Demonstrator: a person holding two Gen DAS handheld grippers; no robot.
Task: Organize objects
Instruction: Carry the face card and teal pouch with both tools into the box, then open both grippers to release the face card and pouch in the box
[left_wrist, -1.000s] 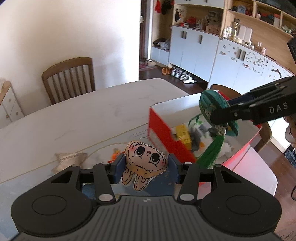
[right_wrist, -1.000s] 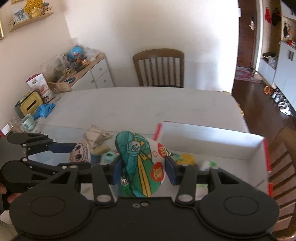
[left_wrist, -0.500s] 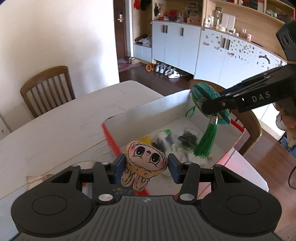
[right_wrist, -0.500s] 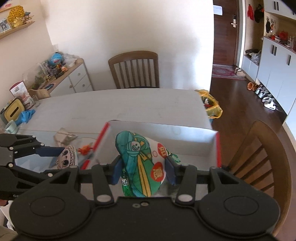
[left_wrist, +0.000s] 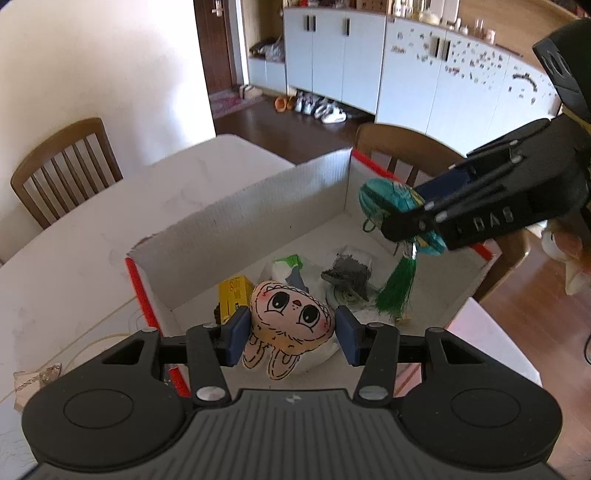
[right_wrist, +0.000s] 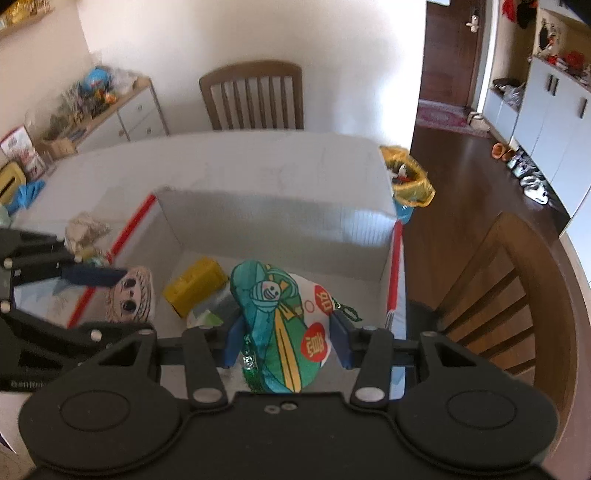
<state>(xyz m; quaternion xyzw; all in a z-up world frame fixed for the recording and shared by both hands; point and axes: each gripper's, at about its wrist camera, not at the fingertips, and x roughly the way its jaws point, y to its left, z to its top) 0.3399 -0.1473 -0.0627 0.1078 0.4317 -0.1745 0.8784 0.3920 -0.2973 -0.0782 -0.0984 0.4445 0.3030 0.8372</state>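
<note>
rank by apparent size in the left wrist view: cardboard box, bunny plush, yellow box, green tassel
1. cardboard box
2. bunny plush, though it is nearest the camera
3. green tassel and yellow box look alike; the yellow box is partly hidden

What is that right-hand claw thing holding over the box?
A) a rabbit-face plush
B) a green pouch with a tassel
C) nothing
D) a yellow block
B: the right gripper is clamped on the green pouch, whose tassel hangs over the box.

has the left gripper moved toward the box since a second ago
Yes. The left gripper, holding the bunny plush, was short of the box's red near wall; now it is over the box's inside, above the yellow item.
</note>
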